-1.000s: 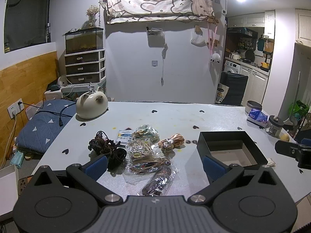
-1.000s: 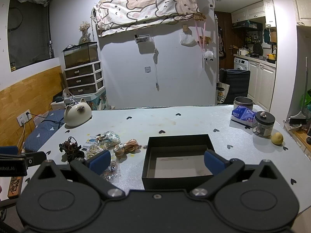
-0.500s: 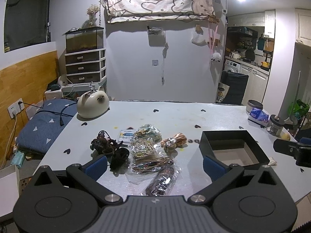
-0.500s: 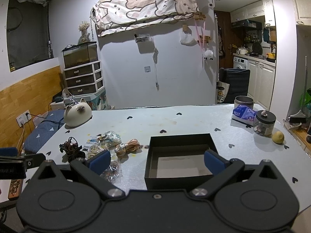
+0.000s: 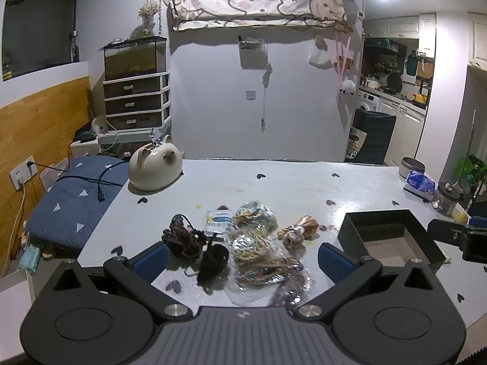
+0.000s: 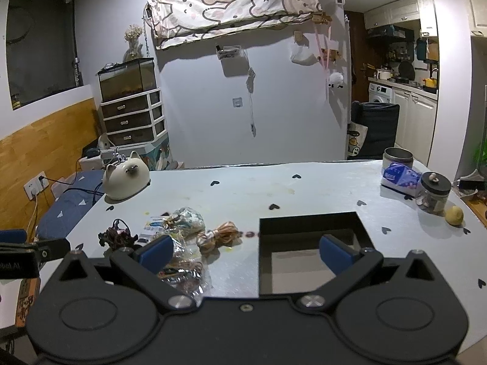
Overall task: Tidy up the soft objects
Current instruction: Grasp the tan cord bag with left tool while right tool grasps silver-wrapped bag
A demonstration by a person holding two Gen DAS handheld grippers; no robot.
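Note:
Soft hair accessories lie in a cluster on the grey table: dark hair ties (image 5: 182, 238), a black scrunchie (image 5: 213, 261), clear bags of hair bands (image 5: 258, 243), a peach scrunchie (image 5: 299, 231) and a patterned scrunchie bag (image 5: 254, 213). My left gripper (image 5: 243, 260) hovers open just in front of them, holding nothing. An open black box (image 6: 304, 226) sits to their right, directly ahead of my right gripper (image 6: 246, 253), which is open and holds nothing. From the right wrist, the peach scrunchie (image 6: 220, 232) lies left of the box.
A cream cat-shaped pot (image 5: 155, 170) stands at the table's far left. A tin (image 6: 398, 155), a tissue pack (image 6: 398, 176), a glass jar (image 6: 433, 193) and a lemon (image 6: 454, 215) sit at the far right. A blue cushion (image 5: 73, 200) lies beyond the left edge.
Both views have drifted a little to the left, so the cluster and the box now sit slightly further right in each frame. Both grippers stay open and hold nothing.

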